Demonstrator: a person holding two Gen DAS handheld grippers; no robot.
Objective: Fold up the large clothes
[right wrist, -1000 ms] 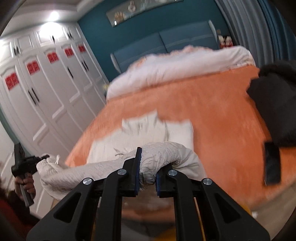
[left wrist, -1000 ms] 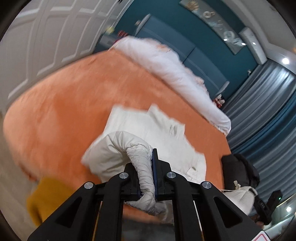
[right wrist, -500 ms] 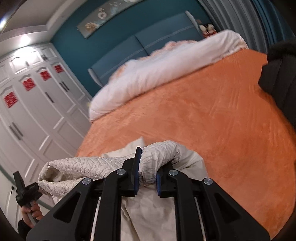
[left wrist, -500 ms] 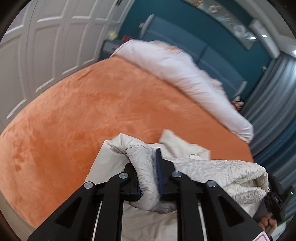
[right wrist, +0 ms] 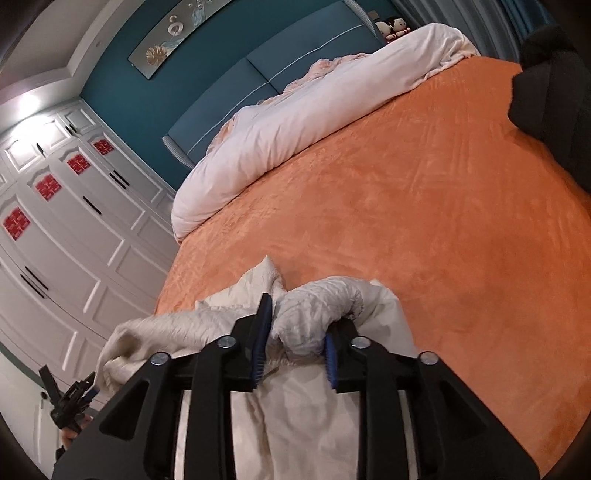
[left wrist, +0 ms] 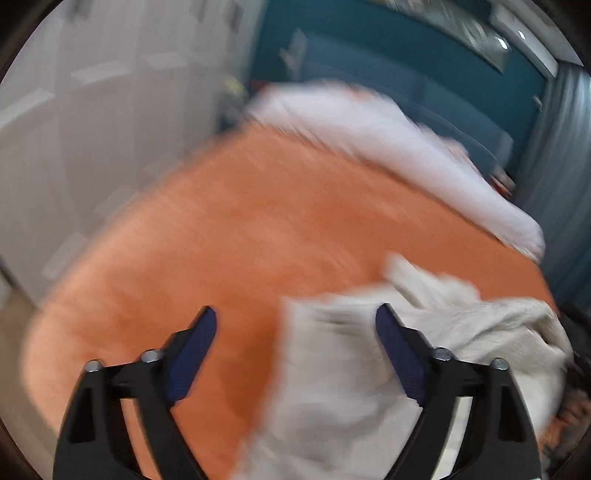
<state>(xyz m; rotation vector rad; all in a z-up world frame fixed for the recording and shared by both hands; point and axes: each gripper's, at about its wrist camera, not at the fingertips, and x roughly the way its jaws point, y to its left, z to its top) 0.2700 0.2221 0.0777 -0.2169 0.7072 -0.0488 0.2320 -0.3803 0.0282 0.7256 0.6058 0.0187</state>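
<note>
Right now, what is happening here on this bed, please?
A person with tongs in each hand is folding a cream quilted garment on the orange plush bedspread. The left tongs are opening wide, and their pads no longer press the fabric. The right tongs are also opening, with a bunched fold of the garment between their pads.

An orange blanket [right wrist: 424,206] covers the bed from side to side. At its far end a white duvet [right wrist: 295,122] lies bunched in a long roll against a blue padded headboard [right wrist: 266,70], with soft toys [right wrist: 393,26] perched by the headboard's end. A long framed picture [right wrist: 181,38] hangs on the teal wall above. White wardrobe doors [right wrist: 74,229] carry red paper emblems [right wrist: 48,187]. A black garment [right wrist: 554,107] lies at the bed's right edge.
</note>
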